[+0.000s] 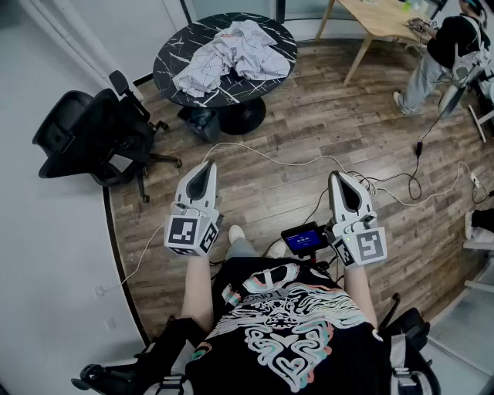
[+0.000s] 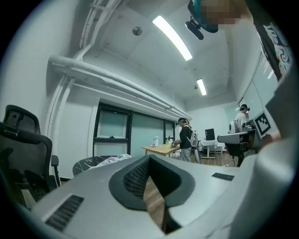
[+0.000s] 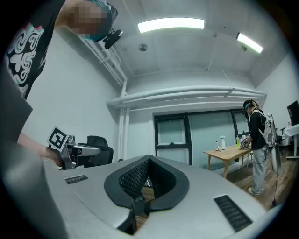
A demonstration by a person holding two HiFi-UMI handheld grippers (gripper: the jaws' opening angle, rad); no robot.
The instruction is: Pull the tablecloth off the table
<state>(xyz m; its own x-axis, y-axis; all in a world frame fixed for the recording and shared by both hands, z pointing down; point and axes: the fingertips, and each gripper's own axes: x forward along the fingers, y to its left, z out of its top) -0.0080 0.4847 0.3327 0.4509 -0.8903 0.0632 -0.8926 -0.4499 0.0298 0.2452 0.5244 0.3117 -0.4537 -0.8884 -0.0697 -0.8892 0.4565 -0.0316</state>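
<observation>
A crumpled white tablecloth (image 1: 230,54) lies bunched on a round black marble-patterned table (image 1: 177,48) at the top of the head view. The table edge (image 2: 91,162) and cloth (image 2: 116,158) also show low in the left gripper view. My left gripper (image 1: 207,167) and right gripper (image 1: 340,179) are held level over the wooden floor, well short of the table. Both are shut with nothing between the jaws. In the right gripper view the left gripper (image 3: 74,151) appears at the left.
A black office chair (image 1: 93,135) stands left of the table by the wall. White cables (image 1: 293,163) trail across the floor. A person (image 1: 440,54) stands at a wooden table (image 1: 382,19) at the top right. A small screen (image 1: 302,239) sits by my right hand.
</observation>
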